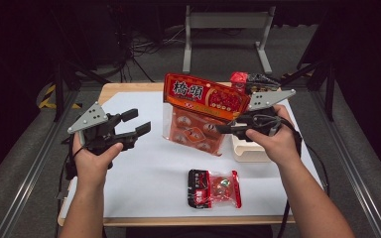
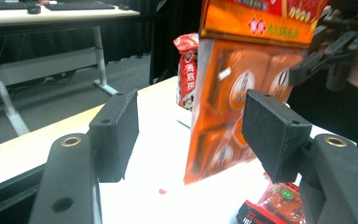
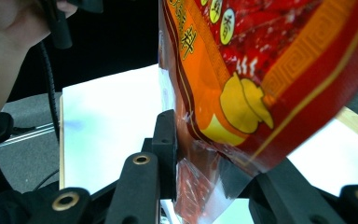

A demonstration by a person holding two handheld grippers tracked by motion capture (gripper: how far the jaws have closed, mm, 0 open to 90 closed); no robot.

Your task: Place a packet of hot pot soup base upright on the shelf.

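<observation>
Orange snack bag (image 1: 202, 114) is hanging up off the table, pinched at its right edge by the right gripper (image 1: 224, 128), whose jaws are clamped onto the clear plastic part just under the printed header. In the right gripper view you can see the bag (image 3: 261, 84) wedged between the two black jaws, with the header tilting over them. The left gripper (image 1: 138, 126) is off to the left of the bag, not touching it, jaws standing apart with nothing between the pads; no earlier look at it here, so that's all I can say. From the left gripper view the bag (image 2: 233, 93) hangs out beyond the two foam pads (image 2: 121, 126), its bottom corner clear of the white table sheet (image 2: 163, 154). Moving outward: a small red packet (image 1: 214, 188) lies flat on the sheet near the front edge, below the hanging bag and well apart from both grippers. Just under the right hand (image 1: 273, 141) there's a pale cream box (image 1: 245, 151) sitting on the table. Behind the bag at the far edge is another red packet (image 1: 240, 78), which in the left gripper view stands upright (image 2: 188, 70).
</observation>
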